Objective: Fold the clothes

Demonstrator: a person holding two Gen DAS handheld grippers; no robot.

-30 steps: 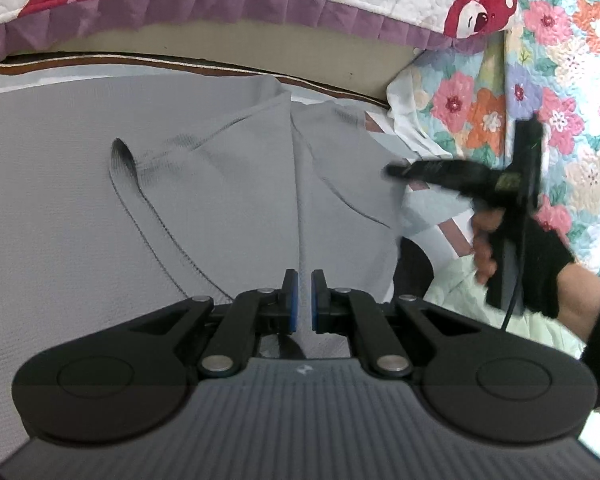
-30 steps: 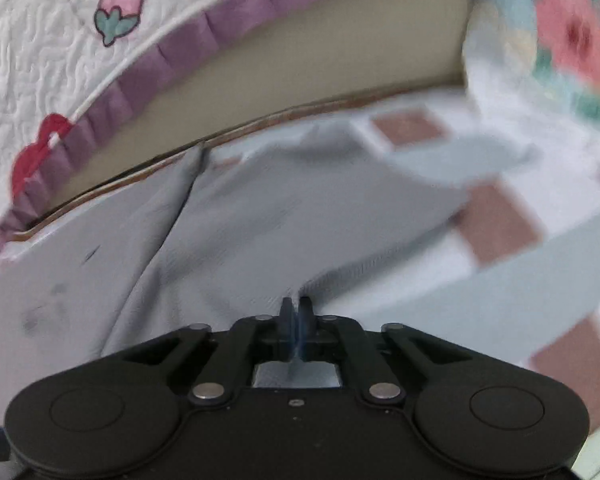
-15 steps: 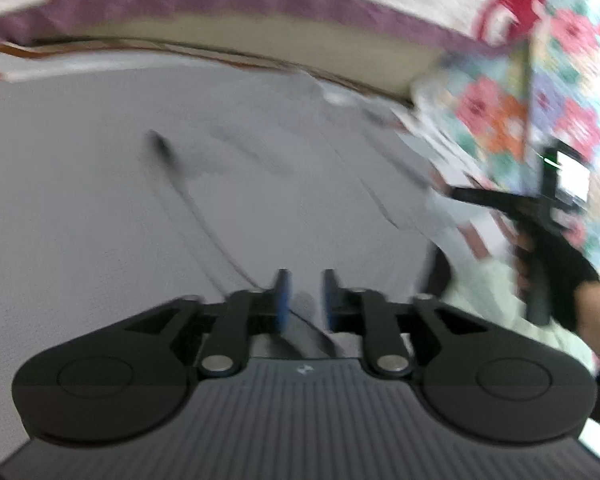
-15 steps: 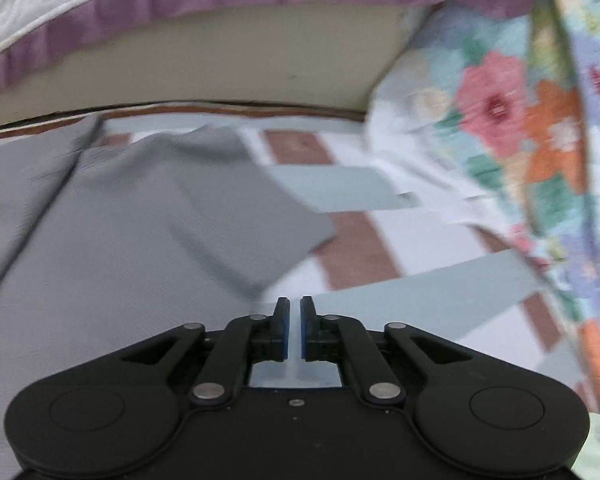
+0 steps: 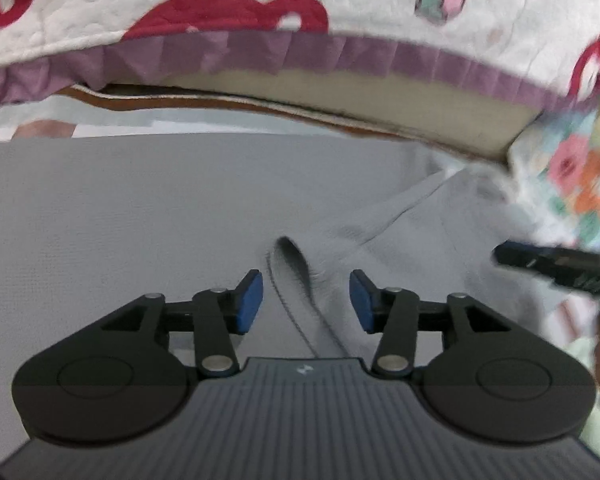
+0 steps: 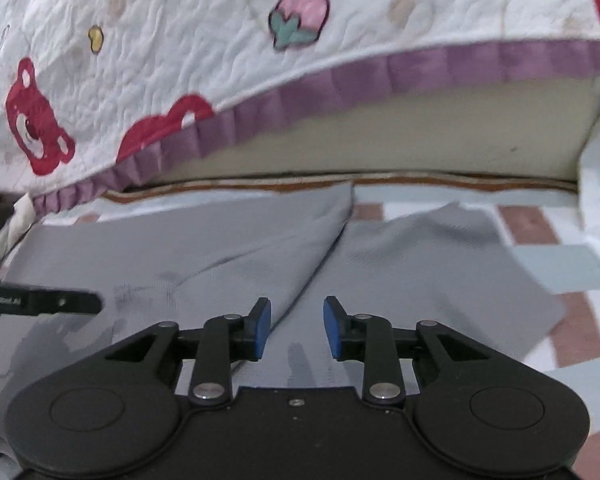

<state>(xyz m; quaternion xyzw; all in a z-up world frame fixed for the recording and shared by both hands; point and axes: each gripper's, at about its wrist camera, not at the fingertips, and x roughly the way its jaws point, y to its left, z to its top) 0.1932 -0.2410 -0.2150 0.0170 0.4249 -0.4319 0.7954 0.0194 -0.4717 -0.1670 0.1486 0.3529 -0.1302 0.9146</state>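
A grey knit garment lies spread flat on the bed, with a folded flap and a dark-edged opening. My left gripper is open, its blue pads on either side of that opening, just above the cloth. The garment also shows in the right wrist view, with a crease running down its middle. My right gripper is open and empty over the crease. Each gripper's finger shows in the other's view: the right one and the left one.
A white quilt with red bears and a purple frill hangs over a beige mattress edge behind the garment. A floral cloth lies at the right. The checked bedsheet shows around the garment.
Both grippers have opened, letting go of the garment. The left gripper has moved forward and left to the dark-edged opening. The right gripper has swung left over the garment's crease.
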